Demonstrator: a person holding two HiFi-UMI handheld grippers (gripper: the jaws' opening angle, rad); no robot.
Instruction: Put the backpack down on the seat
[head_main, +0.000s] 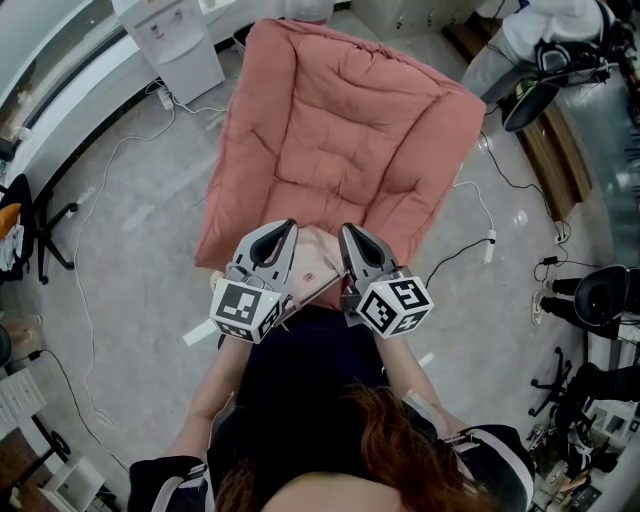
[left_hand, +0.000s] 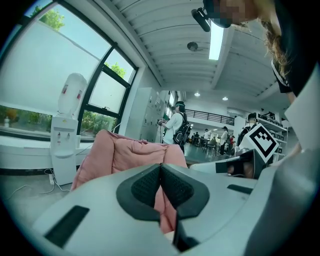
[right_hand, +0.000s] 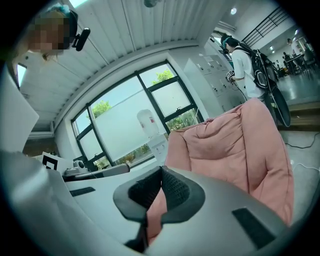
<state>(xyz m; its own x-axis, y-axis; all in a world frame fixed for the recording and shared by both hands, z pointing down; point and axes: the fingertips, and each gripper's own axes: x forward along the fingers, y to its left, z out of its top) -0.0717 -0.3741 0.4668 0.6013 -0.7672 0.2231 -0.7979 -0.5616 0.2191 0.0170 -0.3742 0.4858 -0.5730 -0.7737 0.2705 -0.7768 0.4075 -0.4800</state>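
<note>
A pale pink backpack hangs between my two grippers, close in front of the person's dark top. The left gripper and the right gripper sit side by side at its top, both shut, over the front edge of the pink padded seat. In the left gripper view the pads meet at their tips and pink backpack fabric fills the slot below them. The right gripper view shows the same: pads together, pink fabric caught beneath. The seat stands just ahead.
A white water dispenser stands left of the seat by the window. Cables trail over the grey floor on both sides. Black office chairs stand at the right. A person wearing a dark backpack stands farther back in the room.
</note>
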